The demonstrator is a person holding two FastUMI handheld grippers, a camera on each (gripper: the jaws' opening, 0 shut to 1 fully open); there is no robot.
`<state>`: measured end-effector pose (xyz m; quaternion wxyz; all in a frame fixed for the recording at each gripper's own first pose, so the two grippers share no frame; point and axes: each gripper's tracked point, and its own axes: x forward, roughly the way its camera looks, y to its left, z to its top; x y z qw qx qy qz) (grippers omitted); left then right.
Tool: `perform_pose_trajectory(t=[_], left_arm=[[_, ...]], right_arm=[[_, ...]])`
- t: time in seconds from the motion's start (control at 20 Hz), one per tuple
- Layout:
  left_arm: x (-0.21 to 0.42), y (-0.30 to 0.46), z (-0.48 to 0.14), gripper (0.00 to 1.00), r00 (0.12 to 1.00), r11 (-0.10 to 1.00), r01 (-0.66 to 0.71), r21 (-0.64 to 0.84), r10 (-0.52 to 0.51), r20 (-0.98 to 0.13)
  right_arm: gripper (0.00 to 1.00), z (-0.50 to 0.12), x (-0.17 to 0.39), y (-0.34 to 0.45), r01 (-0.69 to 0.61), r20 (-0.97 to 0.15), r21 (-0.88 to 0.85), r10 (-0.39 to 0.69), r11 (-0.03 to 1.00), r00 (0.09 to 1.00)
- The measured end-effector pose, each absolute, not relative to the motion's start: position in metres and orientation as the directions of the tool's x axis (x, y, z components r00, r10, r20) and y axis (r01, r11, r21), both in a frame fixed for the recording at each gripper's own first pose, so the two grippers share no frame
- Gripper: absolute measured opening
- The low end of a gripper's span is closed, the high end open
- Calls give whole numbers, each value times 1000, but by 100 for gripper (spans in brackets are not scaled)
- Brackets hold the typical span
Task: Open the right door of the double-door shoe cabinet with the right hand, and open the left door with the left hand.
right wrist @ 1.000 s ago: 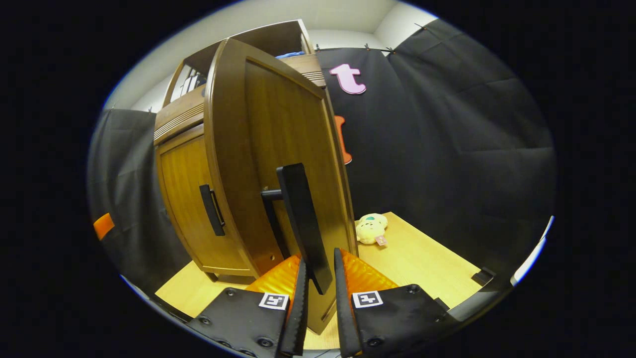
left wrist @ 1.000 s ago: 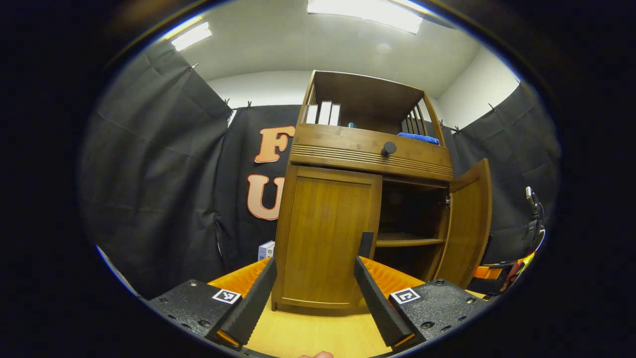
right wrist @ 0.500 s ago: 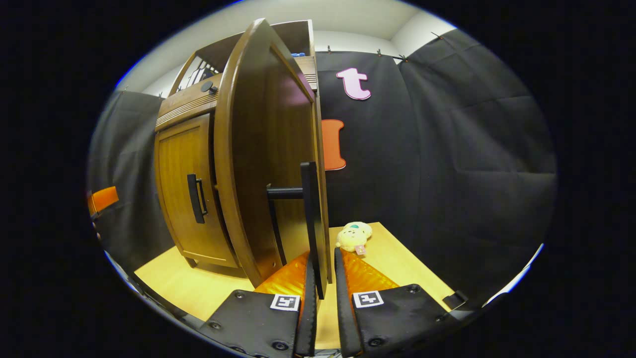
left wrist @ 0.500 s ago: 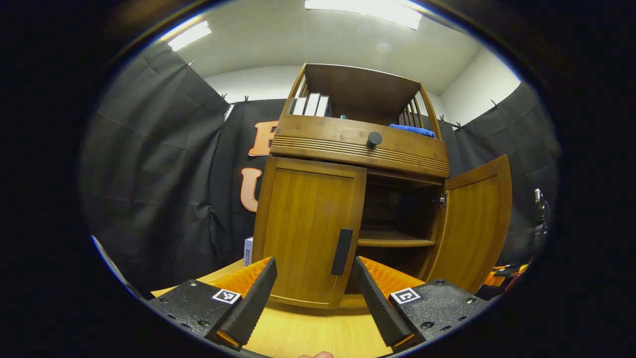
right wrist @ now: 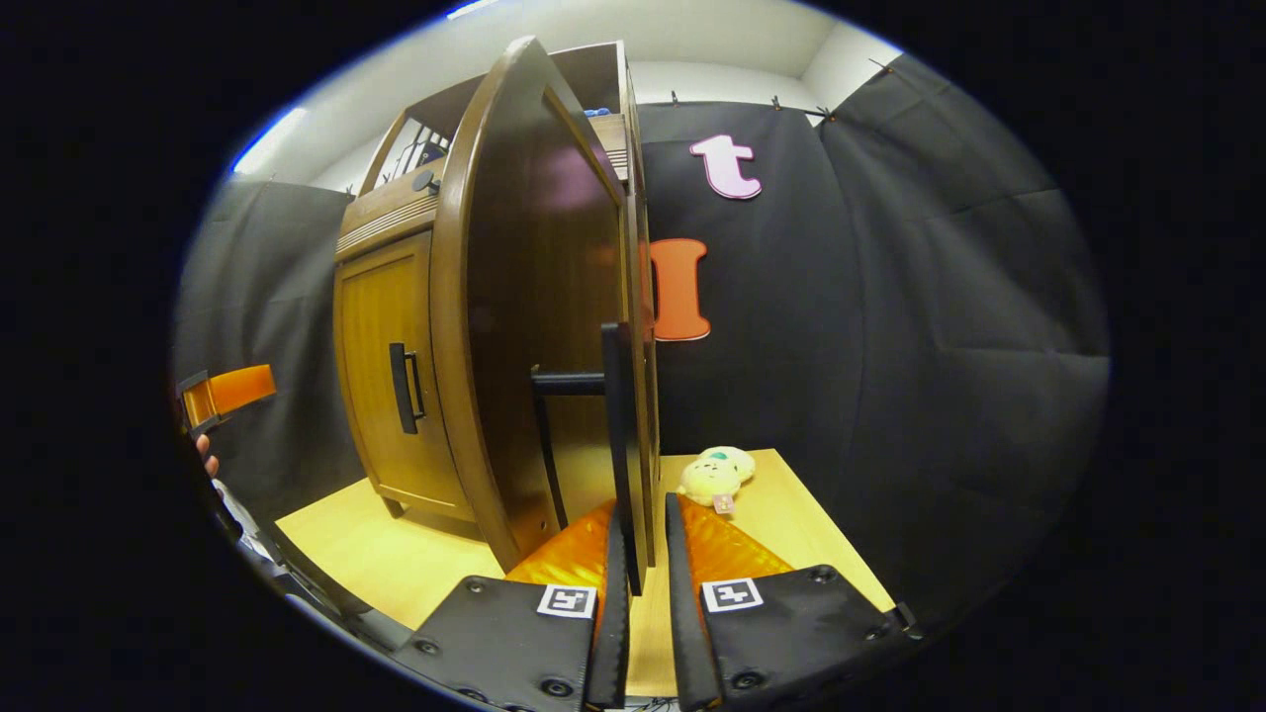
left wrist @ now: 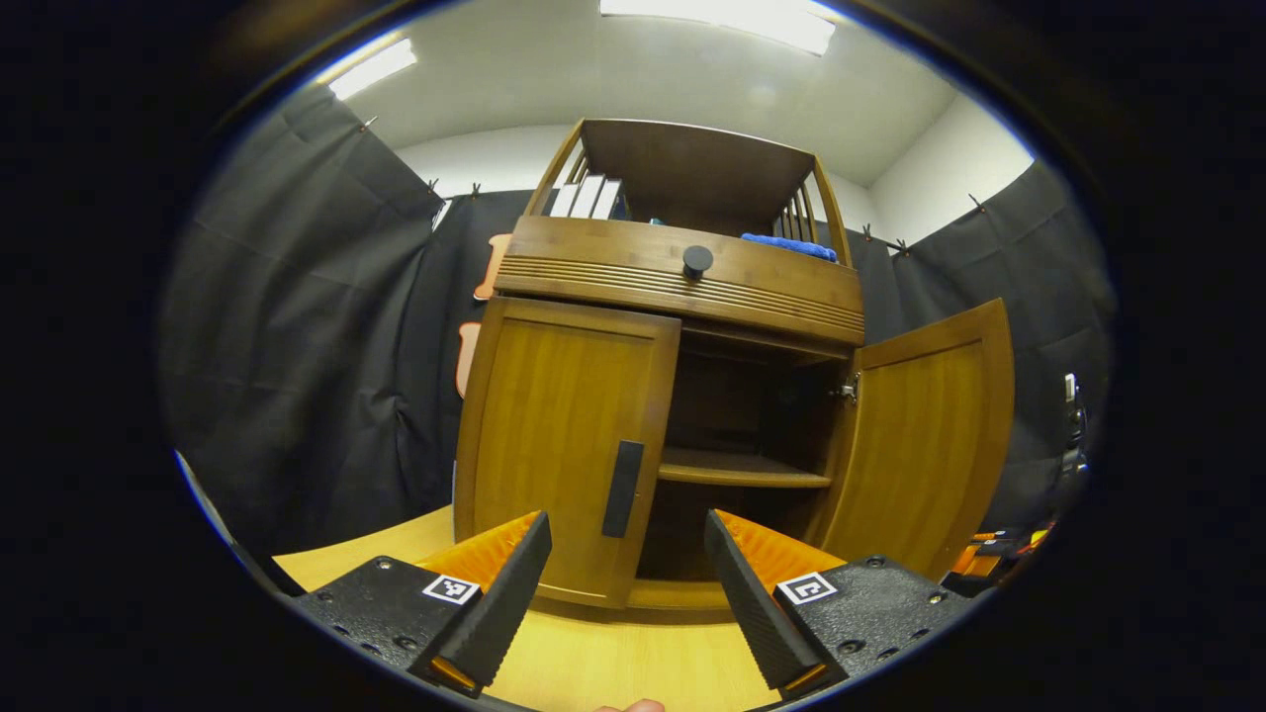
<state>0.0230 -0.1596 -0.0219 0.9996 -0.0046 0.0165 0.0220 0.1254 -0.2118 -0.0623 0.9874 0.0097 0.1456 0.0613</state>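
The wooden shoe cabinet [left wrist: 682, 282] stands ahead on the table. Its left door [left wrist: 559, 435] is closed, with a dark vertical handle [left wrist: 623, 488]. My left gripper [left wrist: 625, 534] is open, short of that handle and not touching it; the handle lines up with the gap between the fingers. The right door [left wrist: 930, 435] stands swung out, showing the inner shelf [left wrist: 742, 470]. In the right gripper view that right door [right wrist: 534, 297] is seen nearly edge-on. My right gripper [right wrist: 643, 564] is shut on the lower end of its bar handle [right wrist: 615, 435].
A small plush toy [right wrist: 714, 477] lies on the table [right wrist: 396, 564] to the right of the open door. The other gripper [right wrist: 227, 391] and a hand [right wrist: 206, 455] show at the far left. Books [left wrist: 588, 198] and a blue cloth [left wrist: 786, 244] sit on the top shelf.
The cabinet has slid left and lower in the left gripper view, so the left door's handle now sits between the left fingers' line. The right door has swung a little wider.
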Motion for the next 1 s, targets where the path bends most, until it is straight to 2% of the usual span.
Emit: perform_pose_trajectory(t=[0.2,0.35,0.4,0.55,0.7,0.75,0.8,0.85,0.9,1.0], left_arm=[[25,-179,-32,95,998,999,-36,-6,35,-47],[24,-181,-32,91,998,998,-58,15,59,-38],[23,-180,-33,94,997,998,-66,17,67,-36],[26,-180,-41,91,996,997,-69,23,70,-48],[36,-180,-52,95,996,998,-55,30,56,-66],[41,-181,-53,92,997,998,-48,31,50,-64],[46,-182,-53,92,997,999,-41,35,43,-60],[52,-182,-54,92,997,998,-36,44,39,-59],[59,-181,-54,92,998,998,-30,56,33,-57],[75,-177,-52,92,998,997,-15,81,19,-53]], right_arm=[[26,-62,125,-230,-144,-284,45,151,989,947],[26,-61,122,-234,-162,-272,37,166,986,948],[26,-60,119,-235,-165,-266,35,169,986,949],[26,-58,114,-249,-140,-247,26,141,990,959],[27,-61,99,-255,-134,-272,39,139,990,952],[28,-61,95,-257,-129,-277,30,132,991,952],[39,-60,91,-259,-117,-277,21,118,993,954],[39,-59,86,-261,-101,-277,17,102,995,955],[28,-58,83,-262,-86,-276,21,88,996,957],[28,-54,75,-265,-50,-269,26,56,998,962]])
